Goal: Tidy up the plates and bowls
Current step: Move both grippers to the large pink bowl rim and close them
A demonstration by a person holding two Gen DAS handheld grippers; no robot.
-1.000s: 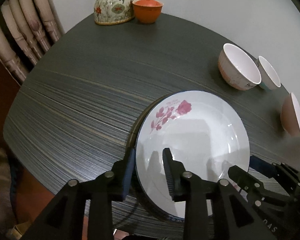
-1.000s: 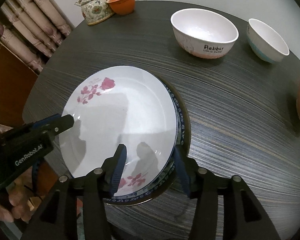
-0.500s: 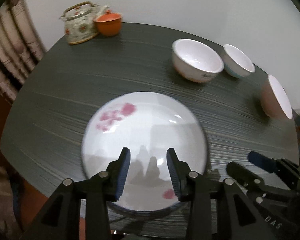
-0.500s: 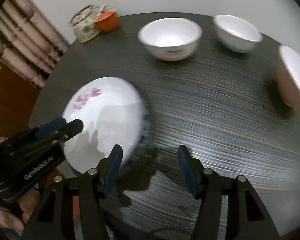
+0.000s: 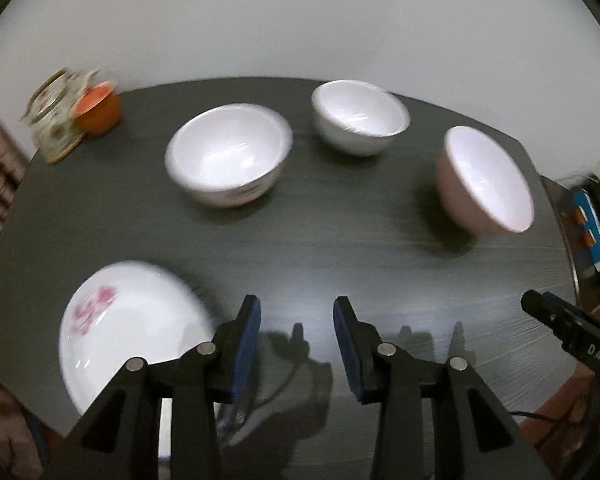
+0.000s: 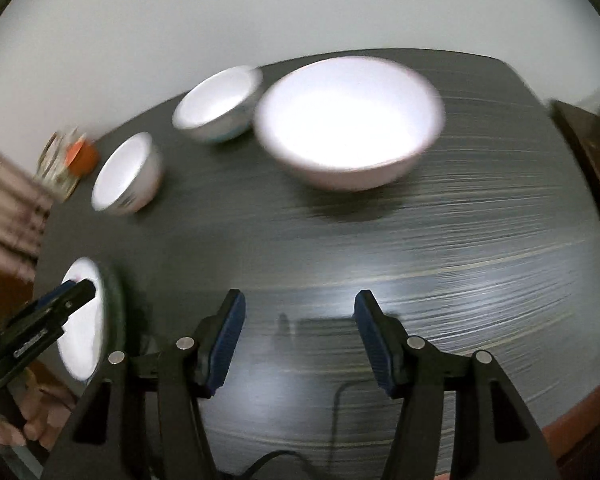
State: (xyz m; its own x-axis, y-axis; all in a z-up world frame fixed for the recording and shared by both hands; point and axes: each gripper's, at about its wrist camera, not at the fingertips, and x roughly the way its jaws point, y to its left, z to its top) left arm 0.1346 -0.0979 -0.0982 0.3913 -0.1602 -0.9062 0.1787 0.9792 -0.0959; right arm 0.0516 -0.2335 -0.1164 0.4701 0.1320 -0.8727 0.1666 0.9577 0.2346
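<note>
A stack of plates, topped by a white one with pink flowers [image 5: 128, 332], lies at the table's near left; it also shows in the right wrist view [image 6: 82, 320]. Three bowls stand further back: a white bowl [image 5: 228, 154], a smaller white bowl [image 5: 360, 116] and a pink-sided bowl [image 5: 484, 182]. In the right wrist view the pink-sided bowl [image 6: 350, 118] is nearest, with the small bowl [image 6: 218, 104] and the white bowl [image 6: 126, 174] to its left. My left gripper [image 5: 296, 320] is open and empty over bare table right of the plates. My right gripper [image 6: 298, 316] is open and empty in front of the pink-sided bowl.
A flowered teapot [image 5: 54, 120] and an orange lidded cup [image 5: 98, 108] stand at the far left corner of the dark round table [image 5: 340, 248]. A wall is close behind. Curtains hang at the left. A side stand with colourful items [image 5: 592, 216] is at the right.
Both grippers have left the plate stack and swung right towards the bowls. The plates stay on the table at the left. Both stay open.
</note>
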